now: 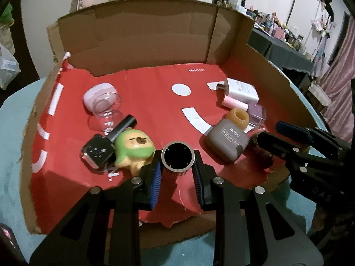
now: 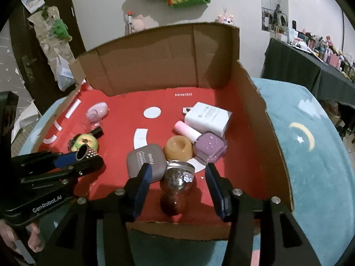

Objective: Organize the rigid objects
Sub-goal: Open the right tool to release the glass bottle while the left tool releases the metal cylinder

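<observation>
We see the cardboard box (image 1: 142,33) walled at nine, twelve and three o'clock, its red liner (image 1: 155,93) bare mid-floor. Our left claw (image 1: 177,166) is clamped on a studded tube (image 1: 178,155) at six o'clock, beside the green figure (image 1: 133,150). Only the right wrist view shows our right claw (image 2: 177,177), its pads apart and off the glitter bottle (image 2: 178,177) between them, plus the lilac polish (image 2: 209,147) and white charger (image 2: 207,116) toward two. Readable: "MINISO" at twelve, "EYE SHADOW" on the grey case (image 1: 226,143), "GenRobot.AI".
</observation>
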`<state>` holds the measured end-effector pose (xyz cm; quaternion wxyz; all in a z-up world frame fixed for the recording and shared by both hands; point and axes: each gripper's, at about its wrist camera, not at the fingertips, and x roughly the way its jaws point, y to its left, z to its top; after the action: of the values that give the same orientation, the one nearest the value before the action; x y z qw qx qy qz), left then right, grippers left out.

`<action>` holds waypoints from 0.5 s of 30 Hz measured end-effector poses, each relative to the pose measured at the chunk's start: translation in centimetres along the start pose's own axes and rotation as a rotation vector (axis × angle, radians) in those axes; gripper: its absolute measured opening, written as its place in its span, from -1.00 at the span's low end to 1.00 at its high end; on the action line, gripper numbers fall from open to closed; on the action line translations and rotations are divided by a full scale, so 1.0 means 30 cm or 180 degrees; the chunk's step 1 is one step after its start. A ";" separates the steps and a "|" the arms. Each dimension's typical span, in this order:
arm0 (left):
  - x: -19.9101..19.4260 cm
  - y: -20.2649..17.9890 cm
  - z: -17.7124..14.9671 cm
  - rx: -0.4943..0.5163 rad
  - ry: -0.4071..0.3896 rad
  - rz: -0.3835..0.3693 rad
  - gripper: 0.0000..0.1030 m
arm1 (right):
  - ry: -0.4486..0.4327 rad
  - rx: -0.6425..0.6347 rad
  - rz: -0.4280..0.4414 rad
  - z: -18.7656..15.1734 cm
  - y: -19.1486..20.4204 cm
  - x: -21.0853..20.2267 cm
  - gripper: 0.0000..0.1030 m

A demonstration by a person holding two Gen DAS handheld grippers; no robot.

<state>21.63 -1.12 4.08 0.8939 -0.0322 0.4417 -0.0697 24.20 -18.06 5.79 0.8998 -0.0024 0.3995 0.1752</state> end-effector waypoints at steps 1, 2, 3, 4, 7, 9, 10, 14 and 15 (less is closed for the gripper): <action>-0.010 0.003 -0.003 -0.0018 -0.0015 0.0003 -0.52 | -0.0022 0.0008 0.0009 0.000 0.000 -0.006 0.12; -0.016 0.007 -0.005 -0.0029 -0.0024 0.0007 -0.52 | -0.0046 0.0016 0.0016 -0.001 0.001 -0.014 0.16; -0.026 0.010 -0.008 -0.0040 -0.0044 0.0048 -0.52 | -0.0067 0.0018 0.0026 -0.002 0.002 -0.020 0.17; -0.036 0.011 -0.011 -0.0042 -0.0069 0.0111 -0.52 | -0.0094 0.0023 0.0038 -0.004 0.004 -0.027 0.19; -0.070 0.021 -0.020 -0.0062 -0.0148 0.0226 -0.52 | -0.0155 0.0022 0.0043 -0.006 0.009 -0.049 0.20; -0.088 0.037 -0.029 -0.0118 -0.0178 0.0242 -0.51 | -0.0199 0.0013 0.0029 -0.011 0.014 -0.063 0.28; -0.094 0.043 -0.033 -0.0138 -0.0192 0.0258 -0.49 | -0.0219 0.0009 0.0020 -0.013 0.017 -0.071 0.36; -0.135 0.056 -0.059 -0.0175 -0.0303 0.0376 0.65 | -0.0274 0.0001 0.0007 -0.024 0.025 -0.092 0.46; -0.152 0.056 -0.067 -0.0174 -0.0377 0.0407 0.68 | -0.0283 0.0011 0.0004 -0.028 0.026 -0.096 0.49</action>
<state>17.44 1.26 6.24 0.9198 -0.0324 0.3910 0.0016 21.57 -18.33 7.40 0.9165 0.0072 0.3595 0.1751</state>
